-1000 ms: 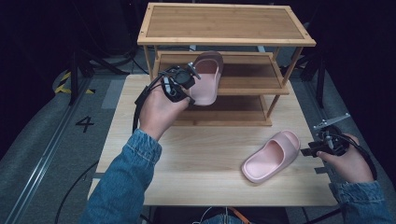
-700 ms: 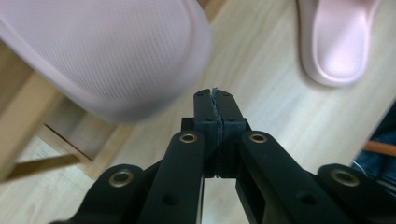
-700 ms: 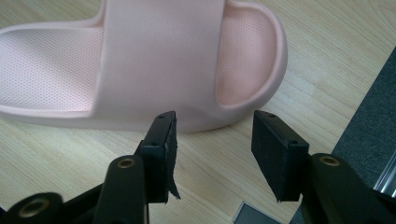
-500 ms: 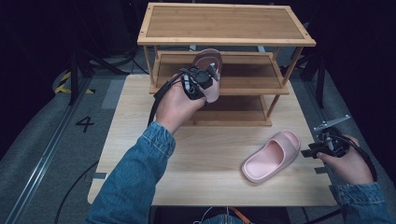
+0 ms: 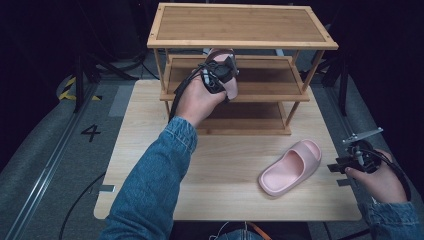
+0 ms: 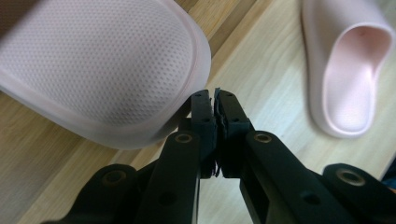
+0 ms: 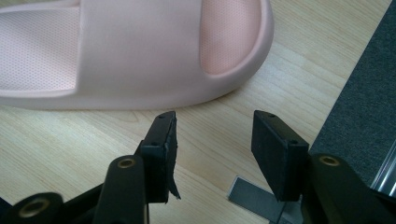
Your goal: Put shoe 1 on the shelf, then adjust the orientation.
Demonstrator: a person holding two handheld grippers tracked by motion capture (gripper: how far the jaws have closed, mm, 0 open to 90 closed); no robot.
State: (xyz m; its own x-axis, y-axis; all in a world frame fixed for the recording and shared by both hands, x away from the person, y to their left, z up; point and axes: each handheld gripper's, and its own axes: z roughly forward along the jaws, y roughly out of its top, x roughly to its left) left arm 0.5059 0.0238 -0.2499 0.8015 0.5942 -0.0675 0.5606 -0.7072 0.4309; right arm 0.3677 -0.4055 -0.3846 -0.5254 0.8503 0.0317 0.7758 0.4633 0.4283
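A pink slipper [image 5: 231,89] hangs at the front of the wooden rack's middle shelf [image 5: 270,80], tilted on its side. My left gripper [image 5: 220,75] is shut on its rim; in the left gripper view the closed jaws [image 6: 215,95] pinch the edge of the dotted sole [image 6: 98,70]. The matching pink slipper [image 5: 290,167] lies flat on the table at the right, also seen in the left gripper view [image 6: 350,70]. My right gripper [image 5: 334,166] stands open just right of that slipper, its jaws [image 7: 212,130] apart a little short of the toe end [image 7: 140,51].
A three-tier bamboo rack [image 5: 240,25] stands at the back of the light wooden table [image 5: 225,200]. A small metal bracket [image 7: 252,196] sits at the table's right edge, with dark floor [image 7: 364,107] beyond.
My left gripper has carried the pink slipper rightward and farther in, up against the middle shelf. The right gripper and the slipper on the table have stayed put.
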